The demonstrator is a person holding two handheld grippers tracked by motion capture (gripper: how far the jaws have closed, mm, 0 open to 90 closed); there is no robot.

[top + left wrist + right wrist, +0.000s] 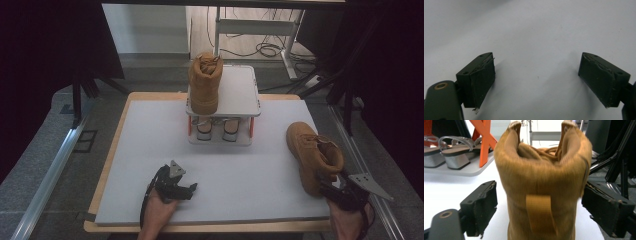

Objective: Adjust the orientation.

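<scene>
Nearest the person, the left gripper [192,188] rests low on the pale grey rectangular surface [250,165], held in a hand [159,216] that comes in from the bottom edge of the high view; the left gripper view shows its jaws spread wide with nothing but bare surface between them. On the other side, the right gripper [540,207] sits at the near right corner of the surface, and its jaws stand wide apart, one on each side of the heel of a tan suede lace-up ankle boot [544,182]; in the right gripper view neither pad presses on the boot, and a narrow strip of surface shows between the left pad and the suede, while the right pad sits just beside the boot's side. That boot stands upright on the right part of the surface, heel and pull loop toward the gripper, toe pointing away. Farther off, at the middle of the far edge, stands a small two-level white shoe rack with orange posts [240,95]. A second tan suede ankle boot [205,82] stands on the left half of its top level, and a pair of silver block-heeled sandals [217,127] sits on the lower level beneath it.
</scene>
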